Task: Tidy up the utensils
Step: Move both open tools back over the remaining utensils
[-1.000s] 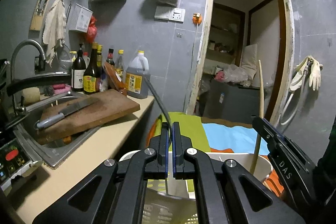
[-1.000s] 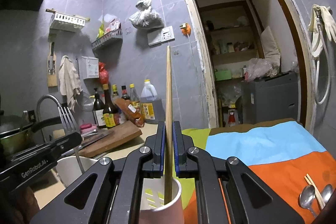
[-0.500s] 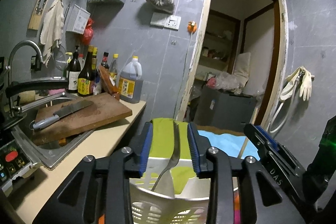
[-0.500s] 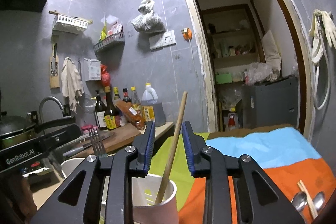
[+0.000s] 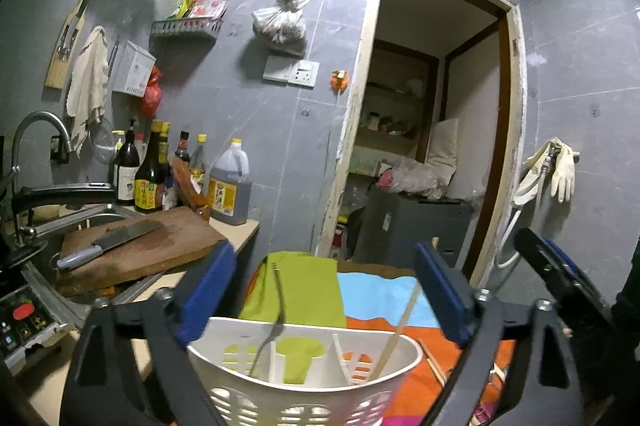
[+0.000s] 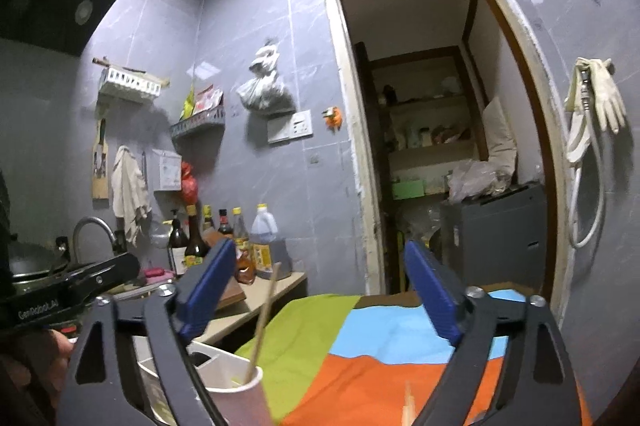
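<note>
Below the left gripper [image 5: 324,290] sits the white caddy [image 5: 308,366], jaws spread wide, nothing held, pads clear of the rim on both sides. Fork [image 5: 276,306] stands in the caddy's left compartment, tines down, handle tilted slightly left; chopstick [image 5: 396,330] leans right in the right compartment. Middle compartment shows only the green cloth through its slots. Right gripper [image 6: 320,290] is also wide open and empty, above the striped cloth [image 6: 380,358] with free room between the pads; the chopstick [image 6: 262,322] rises left of its centre line. Counter edge [image 5: 236,246] lies just left of the caddy, cutting board [image 5: 140,250] and knife [image 5: 108,242] beyond it. Versus half a second ago: both sets of jaws are much wider, and the fork and chopstick no longer sit between the pads. A second ago both were clamped shut on them. Caddy base is cut off at the frame bottom in both views. Something pale pokes up at the right-wrist frame's lower edge [image 6: 408,406]; can't tell what.
</note>
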Demonstrator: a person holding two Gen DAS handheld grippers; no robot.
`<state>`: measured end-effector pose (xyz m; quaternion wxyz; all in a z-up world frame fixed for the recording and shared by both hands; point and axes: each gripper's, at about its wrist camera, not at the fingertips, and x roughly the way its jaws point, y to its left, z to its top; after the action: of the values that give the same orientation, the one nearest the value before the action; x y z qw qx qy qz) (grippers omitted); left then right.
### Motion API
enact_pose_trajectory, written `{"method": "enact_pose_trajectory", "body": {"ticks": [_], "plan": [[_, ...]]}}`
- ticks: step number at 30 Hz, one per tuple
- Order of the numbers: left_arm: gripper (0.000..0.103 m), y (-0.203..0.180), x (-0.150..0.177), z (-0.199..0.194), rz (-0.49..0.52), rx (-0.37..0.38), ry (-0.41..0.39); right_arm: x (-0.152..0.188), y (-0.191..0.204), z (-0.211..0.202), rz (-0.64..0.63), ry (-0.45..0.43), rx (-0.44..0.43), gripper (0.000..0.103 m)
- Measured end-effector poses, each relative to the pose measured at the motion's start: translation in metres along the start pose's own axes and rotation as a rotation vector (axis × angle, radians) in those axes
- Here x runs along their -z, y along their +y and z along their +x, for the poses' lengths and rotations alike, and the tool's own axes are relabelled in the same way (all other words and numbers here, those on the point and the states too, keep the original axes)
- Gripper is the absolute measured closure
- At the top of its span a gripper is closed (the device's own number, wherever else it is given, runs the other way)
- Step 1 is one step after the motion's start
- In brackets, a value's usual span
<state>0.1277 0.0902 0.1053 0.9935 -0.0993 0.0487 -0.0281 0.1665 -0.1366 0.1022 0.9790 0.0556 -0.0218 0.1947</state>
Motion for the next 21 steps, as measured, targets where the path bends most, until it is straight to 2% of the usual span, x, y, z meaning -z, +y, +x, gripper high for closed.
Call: {"method": "enact_pose_trajectory", "body": {"ticks": [3,14,21], "plan": [[0.006,-0.014,0.003,-0.002,0.015,0.015,-0.004,-0.006,-0.015,-0.016,-0.005,-0.009,0.022,0.0],[0.006,-0.072,0.031,0.002,0.094,0.102,0.067,-0.008,-0.055,-0.059,-0.097,0.03,0.114,0.0],[0.006,-0.109,0.058,0.013,0.154,0.146,0.144,0.004,-0.088,-0.07,-0.134,0.105,0.19,0.0]]}}
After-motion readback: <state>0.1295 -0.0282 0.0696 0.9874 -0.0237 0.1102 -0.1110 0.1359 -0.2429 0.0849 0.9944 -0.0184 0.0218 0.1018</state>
